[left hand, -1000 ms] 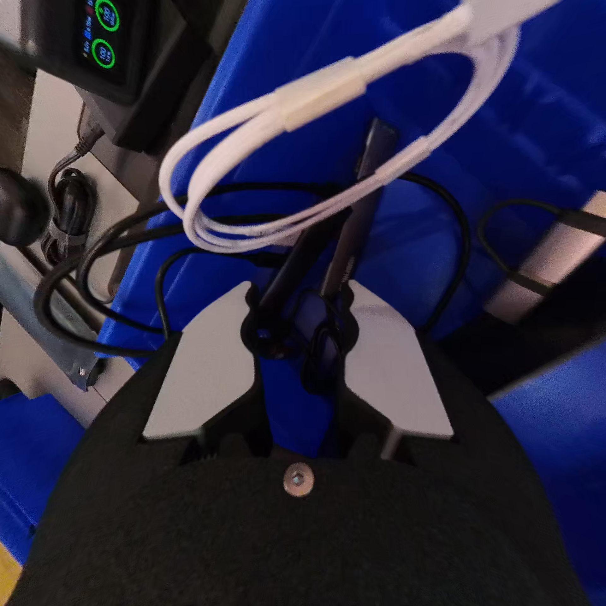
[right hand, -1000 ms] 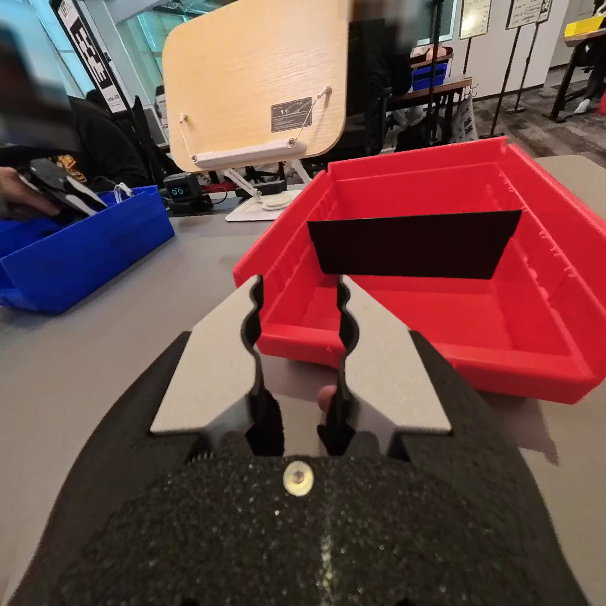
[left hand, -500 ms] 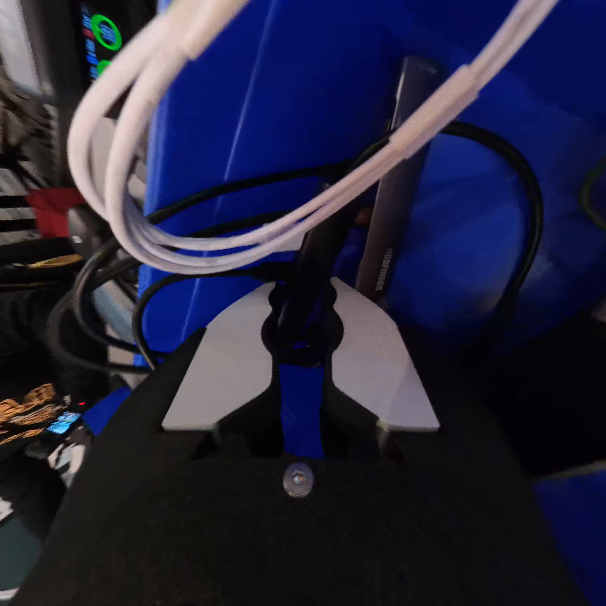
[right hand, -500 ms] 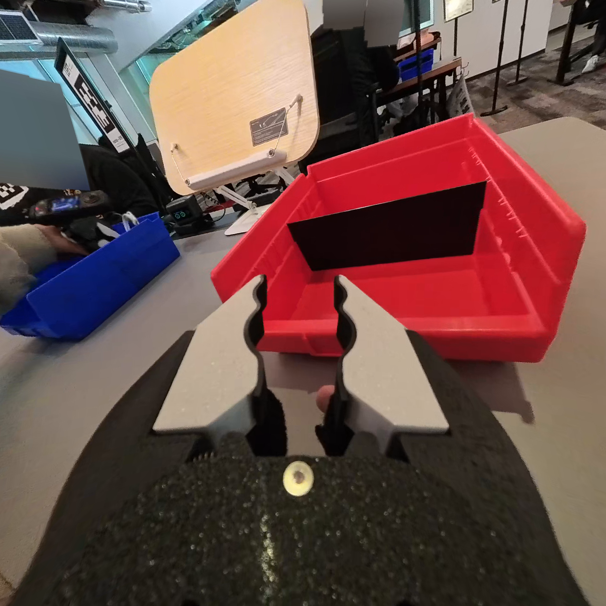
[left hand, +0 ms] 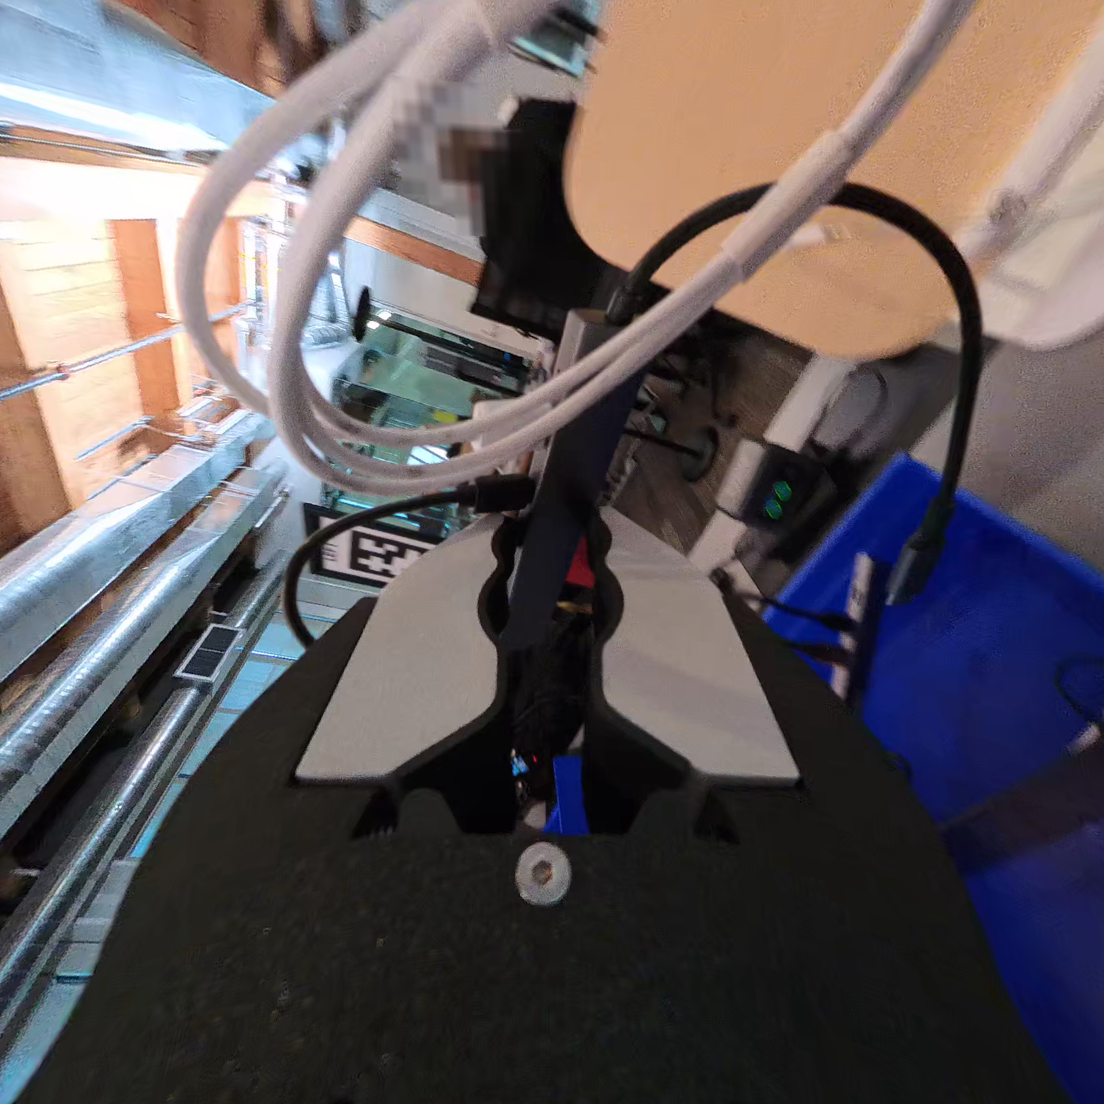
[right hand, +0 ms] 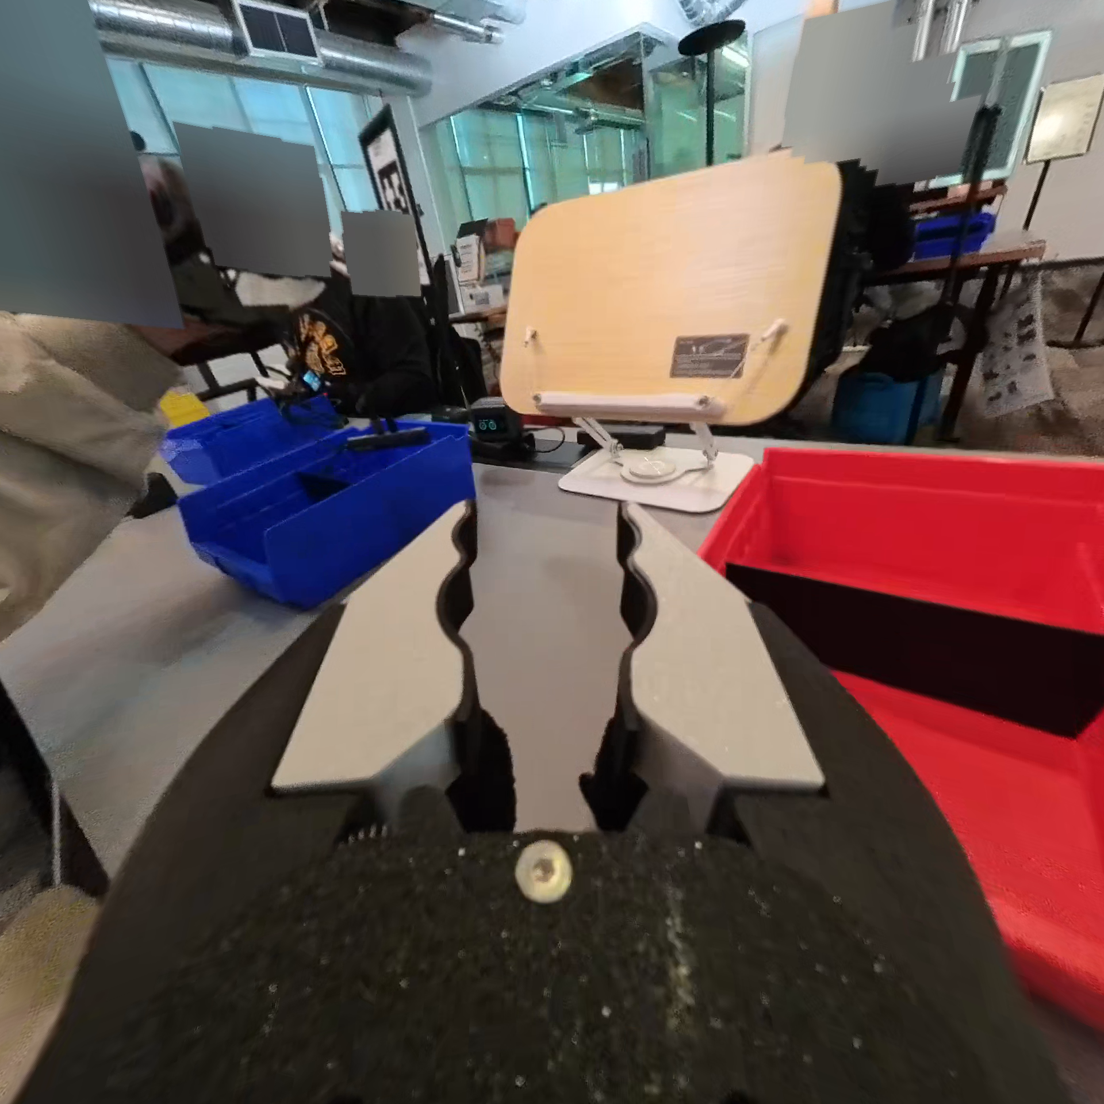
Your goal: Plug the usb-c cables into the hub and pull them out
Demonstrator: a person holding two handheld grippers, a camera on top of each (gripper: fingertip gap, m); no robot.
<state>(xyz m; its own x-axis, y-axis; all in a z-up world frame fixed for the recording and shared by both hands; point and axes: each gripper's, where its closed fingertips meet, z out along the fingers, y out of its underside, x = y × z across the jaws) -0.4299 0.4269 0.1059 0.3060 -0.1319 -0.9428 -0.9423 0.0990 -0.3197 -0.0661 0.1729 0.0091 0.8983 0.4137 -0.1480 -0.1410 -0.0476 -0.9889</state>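
Note:
My left gripper (left hand: 552, 526) is shut on a slim dark hub (left hand: 573, 466) and holds it in the air, pointing up and away. A black cable's plug (left hand: 496, 493) sits in the hub's left side. Another black cable (left hand: 962, 334) arcs from the hub's far end to the right and ends in a loose connector (left hand: 908, 567). A coil of white cable (left hand: 334, 418) hangs across the hub. My right gripper (right hand: 546, 511) is open and empty above the grey table (right hand: 149, 627).
A blue bin (right hand: 334, 526) stands left of centre, with a black bar-shaped item (right hand: 388, 441) on its far rim; it also shows in the left wrist view (left hand: 986, 687). A red bin (right hand: 896, 526) with a black divider is at right. A wooden book stand (right hand: 657, 299) stands behind. A sleeve (right hand: 60, 448) is at left.
My left gripper has closed on the hub and lifted it out of the blue bin with the cables hanging from it. My right gripper has swung left, still open.

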